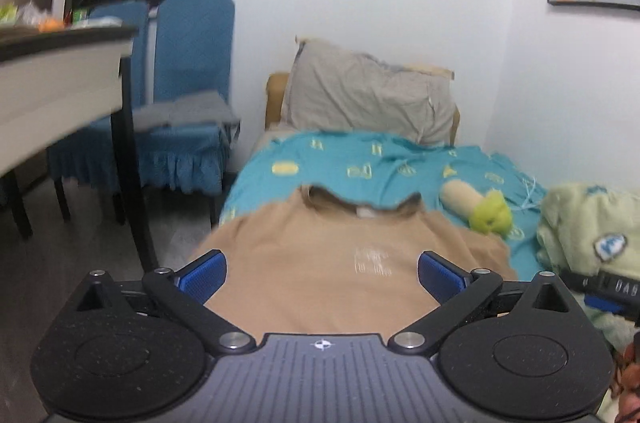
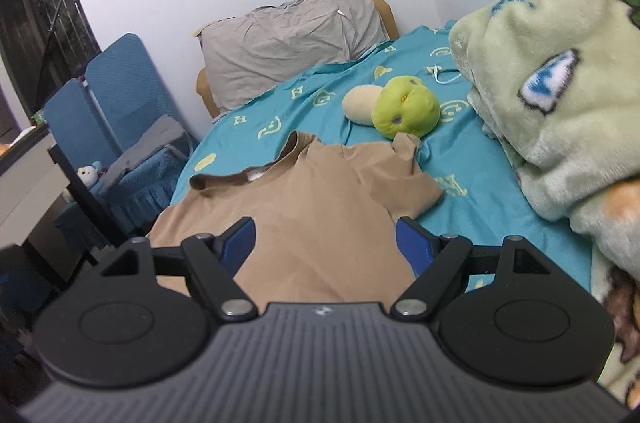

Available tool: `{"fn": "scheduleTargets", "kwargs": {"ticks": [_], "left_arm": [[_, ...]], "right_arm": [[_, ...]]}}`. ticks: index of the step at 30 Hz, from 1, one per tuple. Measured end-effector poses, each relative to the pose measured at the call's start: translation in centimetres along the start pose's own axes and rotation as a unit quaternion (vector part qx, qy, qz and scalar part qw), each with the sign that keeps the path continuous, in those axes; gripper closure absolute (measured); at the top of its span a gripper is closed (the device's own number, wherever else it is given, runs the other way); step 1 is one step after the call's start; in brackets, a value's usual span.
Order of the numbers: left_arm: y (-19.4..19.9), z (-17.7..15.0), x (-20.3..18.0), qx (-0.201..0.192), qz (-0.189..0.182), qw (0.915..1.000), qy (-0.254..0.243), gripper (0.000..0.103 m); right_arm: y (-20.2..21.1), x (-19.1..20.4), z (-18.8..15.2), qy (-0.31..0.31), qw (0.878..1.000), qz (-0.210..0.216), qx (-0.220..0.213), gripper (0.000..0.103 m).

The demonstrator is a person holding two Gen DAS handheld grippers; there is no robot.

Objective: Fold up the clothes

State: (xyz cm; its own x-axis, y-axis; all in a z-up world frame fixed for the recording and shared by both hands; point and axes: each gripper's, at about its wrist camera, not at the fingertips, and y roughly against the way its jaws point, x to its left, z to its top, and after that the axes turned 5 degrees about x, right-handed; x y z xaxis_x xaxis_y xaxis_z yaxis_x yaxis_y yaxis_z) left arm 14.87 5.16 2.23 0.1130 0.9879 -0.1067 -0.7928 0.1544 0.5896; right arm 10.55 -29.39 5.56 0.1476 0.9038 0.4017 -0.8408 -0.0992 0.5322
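A tan T-shirt [image 1: 320, 235] lies front up on the teal patterned bed sheet [image 1: 340, 159], collar toward the pillow. In the right wrist view the same T-shirt [image 2: 304, 191] shows its right sleeve folded inward near the collar, and its left side reaches the bed's edge. My left gripper [image 1: 320, 259] hovers above the shirt's chest print, its blue pads spread wide with nothing between them. My right gripper [image 2: 325, 225] hangs over the lower part of the shirt, also open and not pinching any cloth.
A grey pillow [image 2: 288, 35] leans at the head of the bed. A green and cream plush toy [image 2: 400, 107] lies just beyond the shirt. A pale green fleece blanket [image 2: 560, 83] is heaped at the right. Blue chairs [image 1: 188, 95] and a table [image 1: 60, 75] stand left of the bed.
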Motion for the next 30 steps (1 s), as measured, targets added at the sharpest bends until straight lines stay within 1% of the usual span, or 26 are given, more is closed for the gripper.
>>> {"fn": "scheduleTargets", "kwargs": {"ticks": [1, 3, 5, 6, 8, 10, 11, 13, 14, 15, 17, 21, 22, 23, 24, 25, 26, 27, 30], "left_arm": [[-0.4, -0.9, 0.5, 0.028, 0.003, 0.9995, 0.013, 0.000], [-1.3, -2.6, 1.4, 0.083, 0.008, 0.9957, 0.039, 0.000], [-2.4, -4.2, 2.8, 0.142, 0.019, 0.9878, 0.061, 0.004], [-2.6, -4.9, 3.6, 0.166, 0.025, 0.9833, 0.070, 0.005], [-3.1, -6.3, 5.2, 0.214, 0.037, 0.9722, 0.087, 0.005], [-3.4, -7.3, 6.6, 0.253, 0.040, 0.9608, 0.106, 0.005], [-3.6, -7.9, 7.1, 0.273, 0.040, 0.9547, 0.110, 0.008], [-3.8, -8.8, 8.0, 0.305, 0.038, 0.9446, 0.116, 0.012], [-3.7, -9.4, 8.3, 0.320, 0.032, 0.9388, 0.123, 0.012], [-3.9, -9.8, 8.4, 0.339, 0.023, 0.9312, 0.132, 0.013], [-4.3, -10.2, 8.5, 0.376, 0.012, 0.9163, 0.137, 0.028], [-3.7, -10.1, 7.9, 0.403, 0.009, 0.9089, 0.105, 0.042], [-3.5, -10.0, 7.7, 0.405, 0.007, 0.9097, 0.090, 0.048], [-3.2, -9.8, 7.5, 0.407, 0.006, 0.9103, 0.076, 0.059], [-2.9, -9.7, 7.2, 0.408, 0.004, 0.9108, 0.061, 0.067], [-2.6, -9.6, 7.0, 0.410, 0.002, 0.9110, 0.046, 0.087], [-2.4, -9.4, 6.7, 0.411, 0.001, 0.9110, 0.032, 0.100], [-2.0, -9.3, 6.6, 0.412, -0.001, 0.9110, 0.019, 0.100], [-0.8, -8.0, 7.1, 0.413, -0.003, 0.9108, 0.007, 0.101]], "right_arm": [[0.3, -0.1, -0.1, -0.002, 1.000, 0.003, 0.003, 0.023], [0.9, -0.4, -0.2, -0.007, 1.000, 0.008, 0.008, 0.023], [1.2, -0.6, -0.1, -0.017, 1.000, 0.011, 0.007, 0.023], [1.4, -0.8, 0.0, -0.022, 1.000, 0.012, 0.004, 0.023], [1.7, -1.1, 0.2, -0.033, 0.999, 0.014, -0.002, 0.023], [1.6, -1.3, 0.3, -0.040, 0.999, 0.015, -0.003, 0.023], [1.5, -1.4, 0.4, -0.043, 0.999, 0.016, -0.001, 0.023], [1.3, -1.6, 0.4, -0.051, 0.999, 0.017, 0.003, 0.023], [1.2, -1.7, 0.5, -0.054, 0.998, 0.017, 0.005, 0.023], [1.2, -1.9, 0.6, -0.059, 0.998, 0.017, 0.006, 0.023], [1.1, -2.4, 0.7, -0.070, 0.997, 0.017, 0.007, 0.023], [1.4, -4.0, 1.3, -0.098, 0.995, 0.012, 0.003, 0.023], [1.4, -4.5, 1.5, -0.106, 0.994, 0.015, 0.004, 0.023], [1.5, -4.9, 1.6, -0.114, 0.993, 0.018, 0.005, 0.023], [1.5, -5.2, 1.8, -0.120, 0.993, 0.023, 0.006, 0.023], [1.5, -5.4, 1.9, -0.124, 0.992, 0.026, 0.007, 0.023], [1.6, -5.6, 2.0, -0.125, 0.992, 0.026, 0.006, 0.023], [1.6, -5.7, 2.0, -0.127, 0.992, 0.025, 0.005, 0.023], [1.7, -5.7, 2.2, -0.124, 0.992, 0.021, 0.006, 0.023]]}}
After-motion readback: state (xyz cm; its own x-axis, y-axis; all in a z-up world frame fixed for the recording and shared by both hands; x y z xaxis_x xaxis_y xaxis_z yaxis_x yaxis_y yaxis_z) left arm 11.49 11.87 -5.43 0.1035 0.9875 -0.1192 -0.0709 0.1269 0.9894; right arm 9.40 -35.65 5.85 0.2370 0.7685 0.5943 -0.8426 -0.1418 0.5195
